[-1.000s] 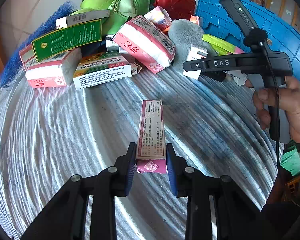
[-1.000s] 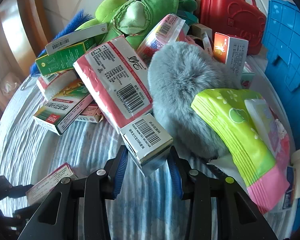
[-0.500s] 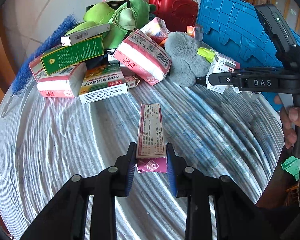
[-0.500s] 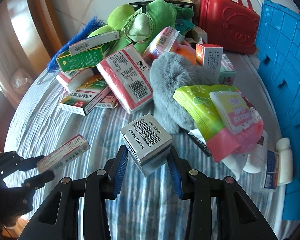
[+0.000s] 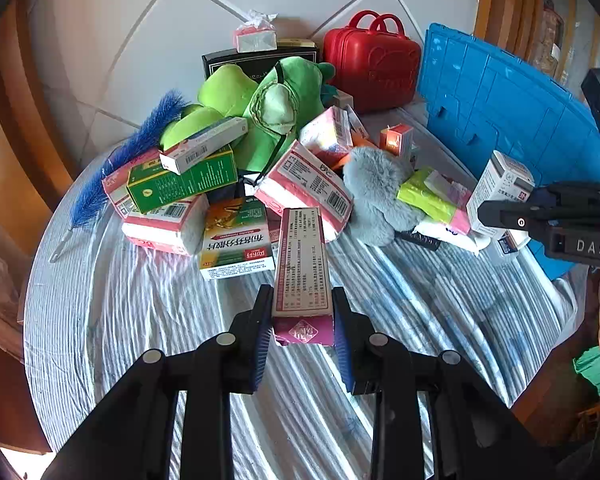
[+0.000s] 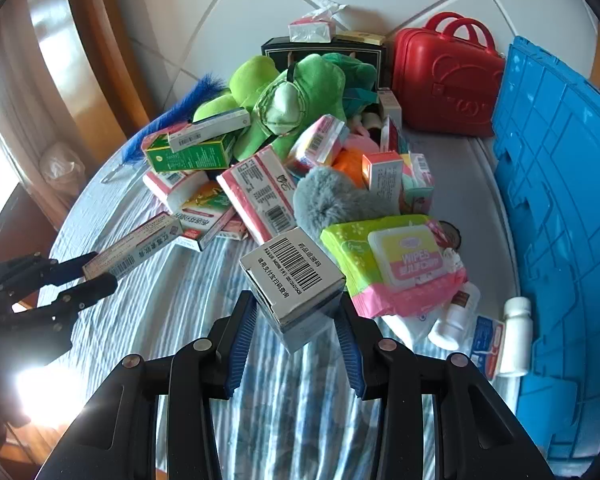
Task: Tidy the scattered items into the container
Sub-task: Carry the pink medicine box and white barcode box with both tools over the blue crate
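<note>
The left gripper (image 5: 302, 322) clamped a long pink carton (image 5: 303, 260); the right gripper (image 6: 296, 320) clamped a barcoded box (image 6: 292, 276). The pile (image 6: 280, 152) at twelve o'clock remained outside the blue crate (image 6: 560, 200) at three o'clock.

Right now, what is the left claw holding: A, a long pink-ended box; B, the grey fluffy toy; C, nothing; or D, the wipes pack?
A: the left claw is clamped on the long pink-ended box, lifted off the striped cloth.

Striped tablecloth (image 5: 140, 320) carries box pile (image 5: 236, 240), blue crate (image 6: 560, 200)
</note>
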Motion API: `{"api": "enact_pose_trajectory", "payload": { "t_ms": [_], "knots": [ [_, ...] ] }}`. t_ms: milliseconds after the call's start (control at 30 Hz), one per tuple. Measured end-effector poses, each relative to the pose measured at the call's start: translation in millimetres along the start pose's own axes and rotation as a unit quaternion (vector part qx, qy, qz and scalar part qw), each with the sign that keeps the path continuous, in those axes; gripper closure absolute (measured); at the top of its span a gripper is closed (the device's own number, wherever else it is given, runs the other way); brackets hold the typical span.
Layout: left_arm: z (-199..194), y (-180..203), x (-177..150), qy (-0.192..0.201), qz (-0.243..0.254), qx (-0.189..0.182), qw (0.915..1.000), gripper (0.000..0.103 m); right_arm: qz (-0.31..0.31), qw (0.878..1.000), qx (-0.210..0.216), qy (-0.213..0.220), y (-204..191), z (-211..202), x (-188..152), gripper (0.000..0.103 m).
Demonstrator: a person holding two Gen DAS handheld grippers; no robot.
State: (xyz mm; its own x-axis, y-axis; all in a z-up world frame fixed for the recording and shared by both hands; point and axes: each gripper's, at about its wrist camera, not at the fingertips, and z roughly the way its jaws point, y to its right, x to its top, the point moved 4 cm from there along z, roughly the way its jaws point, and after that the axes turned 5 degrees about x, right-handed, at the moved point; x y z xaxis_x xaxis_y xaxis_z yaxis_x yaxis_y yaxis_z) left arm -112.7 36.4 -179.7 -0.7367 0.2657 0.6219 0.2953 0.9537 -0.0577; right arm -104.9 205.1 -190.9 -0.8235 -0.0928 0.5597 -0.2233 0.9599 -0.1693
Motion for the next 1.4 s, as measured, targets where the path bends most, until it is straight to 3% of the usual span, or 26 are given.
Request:
{"api": "enact_pose_trajectory", "payload": {
  "t_ms": [300,667,1100,1400],
  "knots": [
    [-46.9,0.8,48.0,0.038,-0.003,0.033,0.9987,0.075,-0.004,0.999,0.006,0.033,4.3,-51.1,24.8,0.064],
    [-92.3,1.2,73.0,0.059,-0.028,0.064,0.9958,0.075,-0.004,0.997,0.017,0.072,11.5,-115.0,46.6,0.064],
    [-136.1,18.4,108.6,0.1,-0.037,0.092,0.99,0.075,-0.01,0.995,0.03,0.096,32.4,-152.3,63.2,0.064],
    [-147.0,47.5,135.6,0.121,-0.027,0.092,0.988,0.075,-0.006,0.993,0.036,0.112,61.1,-172.6,68.4,0.064]
  ]
}}
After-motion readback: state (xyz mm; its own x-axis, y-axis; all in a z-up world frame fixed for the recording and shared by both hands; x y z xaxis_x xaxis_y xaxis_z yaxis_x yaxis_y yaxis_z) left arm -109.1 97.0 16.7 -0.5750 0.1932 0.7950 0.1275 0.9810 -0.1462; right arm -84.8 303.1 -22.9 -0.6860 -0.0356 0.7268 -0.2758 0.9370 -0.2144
